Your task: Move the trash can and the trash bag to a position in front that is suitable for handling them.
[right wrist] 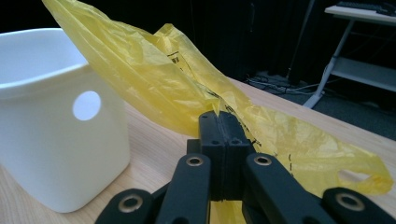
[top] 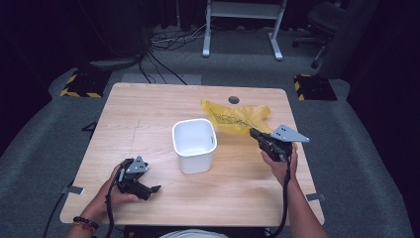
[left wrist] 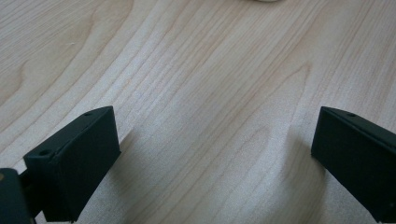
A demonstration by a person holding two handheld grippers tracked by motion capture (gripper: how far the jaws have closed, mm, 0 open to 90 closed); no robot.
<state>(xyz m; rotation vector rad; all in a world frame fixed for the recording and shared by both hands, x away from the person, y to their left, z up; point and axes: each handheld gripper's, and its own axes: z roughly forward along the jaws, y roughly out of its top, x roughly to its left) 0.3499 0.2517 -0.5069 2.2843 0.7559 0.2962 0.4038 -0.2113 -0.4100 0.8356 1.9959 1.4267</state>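
A thin yellow plastic bag (top: 236,117) with black print lies on the wooden table (top: 148,106), behind and to the right of a white plastic bin (top: 194,146). My right gripper (top: 253,133) is shut on the bag's near edge. In the right gripper view the bag (right wrist: 154,79) rises from the closed jaws of the right gripper (right wrist: 219,117), and the bin (right wrist: 51,126) stands just to the left. My left gripper (top: 155,189) rests low over the table at the front left. Its jaws are open with bare wood between them (left wrist: 212,149).
The bin stands upright and looks empty. A small round hole (top: 234,99) sits in the tabletop near the far edge. Beyond the table are a white desk frame (top: 242,25), floor cables (top: 168,39) and an office chair (top: 324,22).
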